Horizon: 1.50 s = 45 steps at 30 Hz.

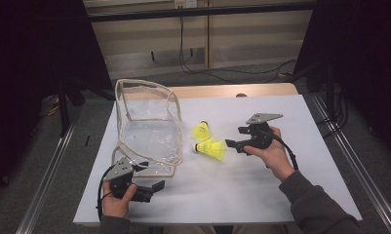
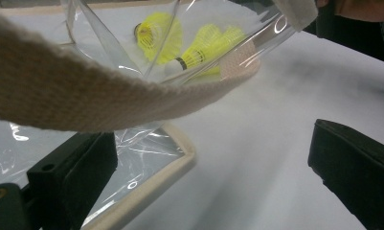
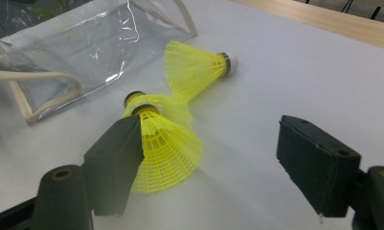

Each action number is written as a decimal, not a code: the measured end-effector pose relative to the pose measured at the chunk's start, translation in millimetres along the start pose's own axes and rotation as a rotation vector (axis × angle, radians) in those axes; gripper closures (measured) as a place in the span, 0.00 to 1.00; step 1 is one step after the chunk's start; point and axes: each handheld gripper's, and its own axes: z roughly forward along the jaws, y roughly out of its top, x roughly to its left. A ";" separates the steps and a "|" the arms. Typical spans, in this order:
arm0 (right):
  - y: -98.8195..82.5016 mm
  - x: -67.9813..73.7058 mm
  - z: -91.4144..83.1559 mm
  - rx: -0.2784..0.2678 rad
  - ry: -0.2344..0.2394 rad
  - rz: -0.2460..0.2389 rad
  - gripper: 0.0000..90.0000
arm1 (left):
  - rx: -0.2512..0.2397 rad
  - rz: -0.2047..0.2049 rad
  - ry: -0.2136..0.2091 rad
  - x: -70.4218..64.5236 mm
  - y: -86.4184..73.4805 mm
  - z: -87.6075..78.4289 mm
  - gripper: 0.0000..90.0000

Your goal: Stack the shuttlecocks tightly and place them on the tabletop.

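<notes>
A: Where do the shuttlecocks lie?

B: Two yellow plastic ones, mid-table on the white table point(image 1: 261, 185). The nearer shuttlecock point(image 3: 163, 143) lies with its skirt toward the right gripper point(image 3: 213, 163) and its cork pointing away; the farther shuttlecock point(image 3: 199, 67) lies just behind it, white cork off to the side. Their skirts look to be touching or nearly so; I cannot tell which

A: And the jaws?

B: The right gripper's are spread wide, one jaw against the nearer skirt, the other well apart from it, so nothing is pinched. The left gripper point(image 1: 151, 187) is spread too, resting by the near corner of the clear pouch point(image 1: 146, 131); its own view has the pouch's cream webbing trim point(image 2: 84, 100) draped just above one jaw, but held by nothing

A: How would a shuttlecock handle?

B: Very light, I would judge, and likely to skid or roll on the smooth table if nudged. The mesh skirt is springy and would buckle under a hard squeeze; the cork end is the firm part. I'd take it near the dark band where skirt meets cork, with gentle pressure

A: And the pouch?

B: Thin and floppy, slippery film; the stitched trim is the surest hold, and its mouth seems to face up and toward the shuttlecocks
</notes>
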 end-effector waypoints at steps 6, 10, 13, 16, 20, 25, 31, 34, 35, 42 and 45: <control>6.5 -2.6 4.0 -0.009 -0.007 0.018 0.24 | -0.008 -0.003 -0.001 -0.2 -0.2 -0.8 0.03; 9.8 -2.6 8.4 -0.006 -0.004 0.020 0.22 | -0.006 -0.001 0.004 -0.3 -0.3 -1.7 0.03; 11.4 -2.1 12.7 0.005 -0.007 0.018 0.21 | -0.004 -0.003 0.003 -0.4 -0.4 -1.6 0.03; 13.1 -2.7 17.0 0.007 -0.014 0.019 0.19 | -0.005 -0.001 0.003 -0.4 -0.4 -1.6 0.03; 15.8 -3.5 21.3 0.012 -0.019 0.022 0.18 | -0.009 -0.003 0.002 -0.2 -0.8 -1.9 0.03; 19.6 -3.2 25.7 0.013 -0.016 0.020 0.17 | -0.010 -0.006 0.003 0.1 -1.0 -2.0 0.03; 23.2 -4.2 30.0 0.006 -0.016 0.031 0.15 | -0.008 -0.005 0.000 0.6 -1.0 -2.4 0.03; 23.9 -4.4 32.3 0.006 -0.020 0.031 0.15 | -0.006 -0.005 0.001 0.7 -0.9 -2.2 0.03; 24.0 -4.7 33.0 0.007 -0.024 0.032 0.14 | -0.006 -0.005 0.001 0.8 -0.9 -2.2 0.03; 27.2 -7.2 37.3 0.013 -0.033 0.034 0.13 | -0.010 -0.003 0.001 0.8 -1.1 -2.7 0.03; 29.8 -6.2 39.0 0.016 -0.034 0.024 0.13 | -0.009 -0.003 0.002 0.8 -1.1 -2.5 0.03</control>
